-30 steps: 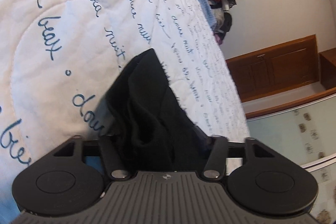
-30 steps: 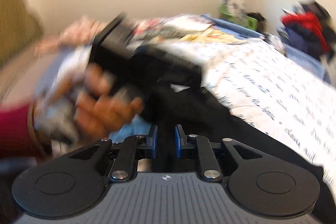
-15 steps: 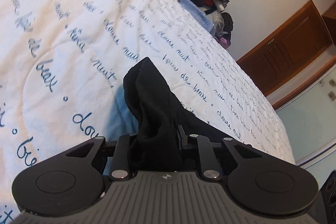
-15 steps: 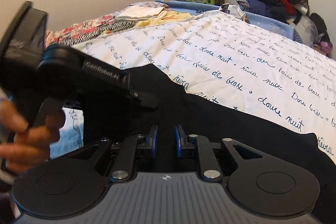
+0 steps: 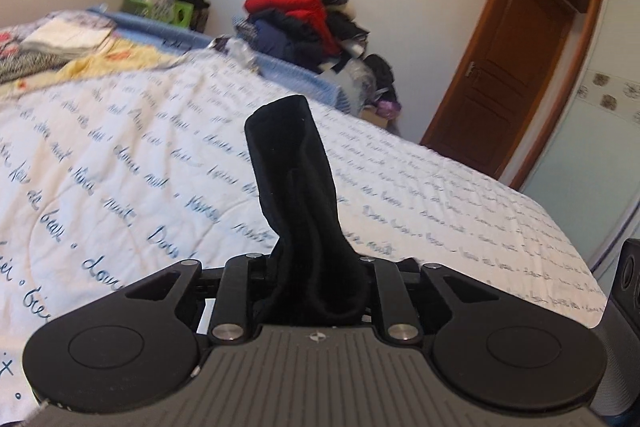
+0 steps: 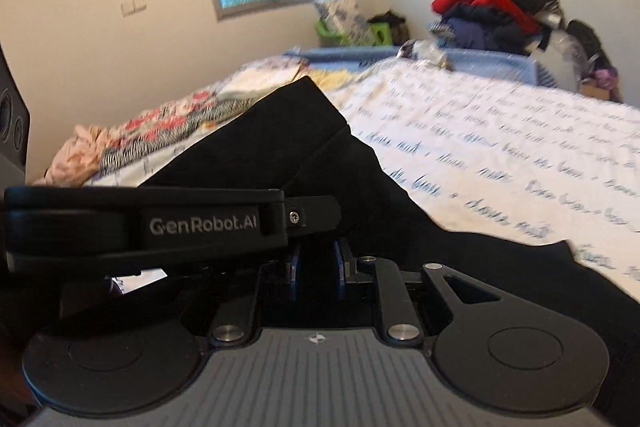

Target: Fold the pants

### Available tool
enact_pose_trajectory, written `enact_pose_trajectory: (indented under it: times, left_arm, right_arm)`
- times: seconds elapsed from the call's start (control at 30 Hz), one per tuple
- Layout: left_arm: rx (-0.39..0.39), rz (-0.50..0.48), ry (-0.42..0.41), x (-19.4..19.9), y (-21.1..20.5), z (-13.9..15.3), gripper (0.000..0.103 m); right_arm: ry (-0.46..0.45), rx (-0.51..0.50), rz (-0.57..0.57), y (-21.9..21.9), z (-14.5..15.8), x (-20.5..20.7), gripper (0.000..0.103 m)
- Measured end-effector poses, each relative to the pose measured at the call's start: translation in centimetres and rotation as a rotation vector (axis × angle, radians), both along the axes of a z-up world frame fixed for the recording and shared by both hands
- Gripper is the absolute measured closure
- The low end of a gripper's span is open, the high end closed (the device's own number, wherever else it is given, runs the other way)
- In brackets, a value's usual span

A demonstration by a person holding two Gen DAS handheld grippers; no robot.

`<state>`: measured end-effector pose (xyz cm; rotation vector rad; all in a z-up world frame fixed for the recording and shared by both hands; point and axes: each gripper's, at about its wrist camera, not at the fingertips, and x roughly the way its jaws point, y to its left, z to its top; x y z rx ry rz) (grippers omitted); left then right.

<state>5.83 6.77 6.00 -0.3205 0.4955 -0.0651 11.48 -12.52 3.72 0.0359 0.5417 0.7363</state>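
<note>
Left wrist view: left gripper (image 5: 316, 267) pinching a bunched end of the black pants (image 5: 298, 195), cloth standing toward twelve o'clock over the quilt (image 5: 120, 163). Right wrist view: right gripper (image 6: 316, 263) pinching another edge of the pants (image 6: 304, 143), garment draped from ten o'clock to four o'clock.

Judged mid-fold: lifting one end to carry over. Next calls for keeping both pinches firm and laying edges flush.

Against a second ago: left jaws just been closing on the cloth; end now raised off the bed, camera swung level toward the door (image 5: 508, 67).
</note>
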Motion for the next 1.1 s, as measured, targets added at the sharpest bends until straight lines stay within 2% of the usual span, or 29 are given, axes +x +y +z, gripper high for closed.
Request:
enact_pose_trajectory:
  times: [0.13,0.33,0.6,0.8,1.1]
  left_arm:
    - [0.012,-0.062,-0.036,-0.3,-3.0,1.3,0.079]
    - [0.045,-0.143,-0.053,-0.1,-7.6,1.5,0.077]
    - [0.124,-0.278,-0.066,0.2,-14.1,0.8,0.076]
    - [0.148,-0.391,-0.067,0.7,-19.1,-0.1,0.074]
    - [0.202,-0.498,-0.072,0.2,-24.9,-1.8,0.073]
  right_arm:
    - [-0.03,0.049,-0.066,-2.8,0.9,-0.9,0.086]
    - [-0.04,0.1,-0.164,-6.5,1.2,-1.6,0.085]
    - [-0.033,0.163,-0.296,-11.9,0.4,-2.9,0.085]
    - [-0.028,0.196,-0.406,-15.8,-0.3,-3.6,0.085]
    - [-0.009,0.234,-0.519,-19.5,-2.1,-5.0,0.085]
